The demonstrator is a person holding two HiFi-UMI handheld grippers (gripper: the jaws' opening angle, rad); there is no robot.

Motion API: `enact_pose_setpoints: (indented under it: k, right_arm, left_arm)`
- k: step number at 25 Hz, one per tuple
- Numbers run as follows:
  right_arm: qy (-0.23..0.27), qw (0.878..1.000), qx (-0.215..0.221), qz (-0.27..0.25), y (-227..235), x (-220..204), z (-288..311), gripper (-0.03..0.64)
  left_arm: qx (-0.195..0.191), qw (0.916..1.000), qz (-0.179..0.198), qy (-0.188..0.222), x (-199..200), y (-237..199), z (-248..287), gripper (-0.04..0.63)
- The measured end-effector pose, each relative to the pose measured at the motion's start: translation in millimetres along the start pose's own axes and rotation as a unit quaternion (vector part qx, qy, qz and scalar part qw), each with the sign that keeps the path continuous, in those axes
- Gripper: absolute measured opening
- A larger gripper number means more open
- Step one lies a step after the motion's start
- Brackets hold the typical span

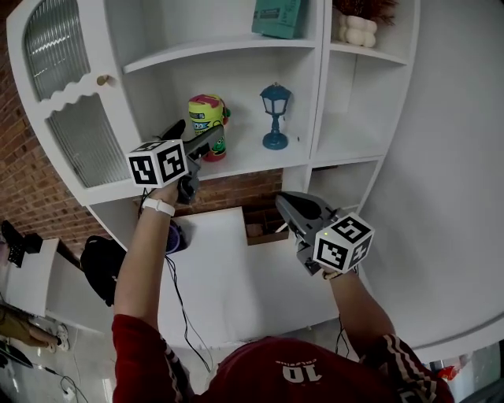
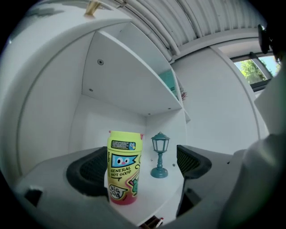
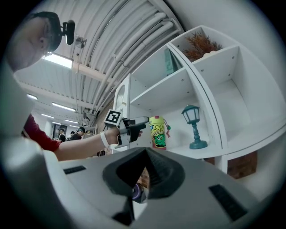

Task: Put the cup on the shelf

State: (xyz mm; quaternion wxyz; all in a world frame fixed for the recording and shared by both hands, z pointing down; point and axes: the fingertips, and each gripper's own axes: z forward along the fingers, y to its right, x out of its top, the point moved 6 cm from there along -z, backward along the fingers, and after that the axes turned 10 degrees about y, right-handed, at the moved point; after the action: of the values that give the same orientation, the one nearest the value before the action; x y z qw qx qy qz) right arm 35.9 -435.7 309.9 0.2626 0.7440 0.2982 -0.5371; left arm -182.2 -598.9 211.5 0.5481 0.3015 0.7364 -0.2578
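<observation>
White shelf [image 1: 246, 162], cup [image 1: 207, 123] nr lamp [image 1: 275, 118], left gripper [image 2: 140, 167] jaws released round cup, right gripper [image 3: 145, 173] jaws clenched, empty per own view

Cup [image 1: 207, 124] on shelf [image 1: 248, 165], just left of lantern [image 1: 275, 118].

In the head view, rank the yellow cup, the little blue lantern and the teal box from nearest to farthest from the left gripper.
From the left gripper:
1. Yellow cup, on the middle shelf, right at the open jaws.
2. Blue lantern, on the same shelf, farther to the right.
3. Teal box, up on the upper shelf, to the right.
</observation>
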Motion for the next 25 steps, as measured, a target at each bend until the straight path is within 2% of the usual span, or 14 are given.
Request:
enact_pose_setpoints:
  k: [6,10,15,21,25]
  right_arm:
    - [0.006,1.0,0.01,0.018,1,16,-34,0.005]
    - [0.003,1.0,0.017,0.026,-1,19,-61,0.005]
    - [0.017,0.998,0.013,0.066,3,21,-103,0.005]
    - [0.016,0.999,-0.002,0.046,8,26,-158,0.005]
    - [0.014,0.999,-0.013,0.027,12,29,-193,0.005]
  left_arm:
    - [0.018,0.9998,-0.002,-0.012,-12,30,-20,0.485]
    - [0.031,0.9995,-0.008,-0.004,-18,52,-39,0.477]
    - [0.03,0.9994,0.017,-0.009,-37,102,-64,0.477]
    - [0.038,0.9976,0.046,-0.034,-74,164,-108,0.476]
    - [0.062,0.9971,0.037,-0.027,-92,204,-140,0.472]
